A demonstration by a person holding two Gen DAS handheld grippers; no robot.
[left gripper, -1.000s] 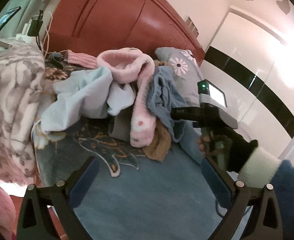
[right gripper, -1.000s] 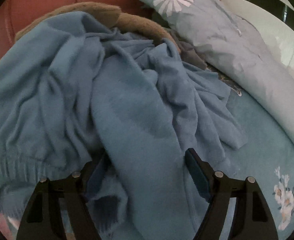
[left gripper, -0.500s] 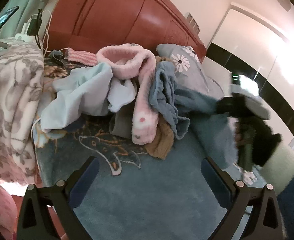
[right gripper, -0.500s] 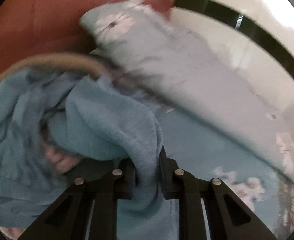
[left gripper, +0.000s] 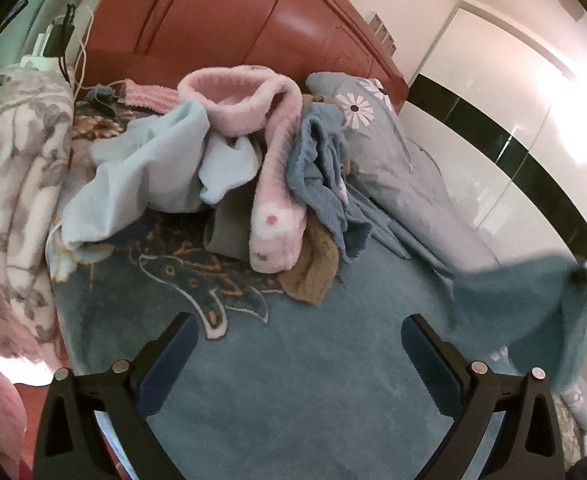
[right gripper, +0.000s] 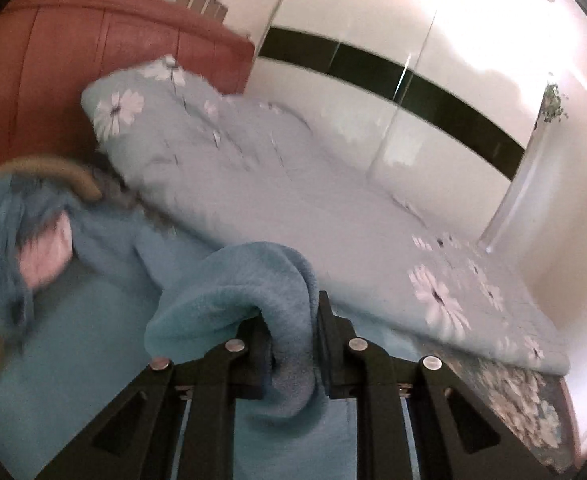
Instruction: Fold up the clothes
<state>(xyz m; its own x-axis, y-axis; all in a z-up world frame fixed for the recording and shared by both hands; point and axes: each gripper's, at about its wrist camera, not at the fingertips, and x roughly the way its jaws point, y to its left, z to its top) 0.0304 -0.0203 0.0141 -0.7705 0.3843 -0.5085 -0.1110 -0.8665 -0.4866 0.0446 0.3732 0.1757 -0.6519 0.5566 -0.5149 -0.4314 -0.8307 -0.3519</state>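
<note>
A pile of clothes (left gripper: 253, 168) lies on the blue bed blanket (left gripper: 293, 380) by the headboard: a pale blue top, a pink fuzzy garment, a brown piece and a blue knitted garment (left gripper: 325, 184). My right gripper (right gripper: 293, 320) is shut on a fold of the blue knitted garment (right gripper: 253, 280), which stretches back to the pile at left. In the left wrist view the pulled part shows blurred at the right (left gripper: 525, 304). My left gripper (left gripper: 297, 340) is open and empty, low over the blanket in front of the pile.
A red-brown headboard (left gripper: 221, 20) stands behind the pile. A light blue daisy-print quilt (right gripper: 293, 184) lies along the right side of the bed. A grey floral blanket (left gripper: 9, 184) is heaped at left. White wardrobe doors (right gripper: 413, 60) stand beyond.
My right gripper closed on the blue knitted garment in the pile and pulled it away to the right, stretching it out. My left gripper stayed open and nearly still.
</note>
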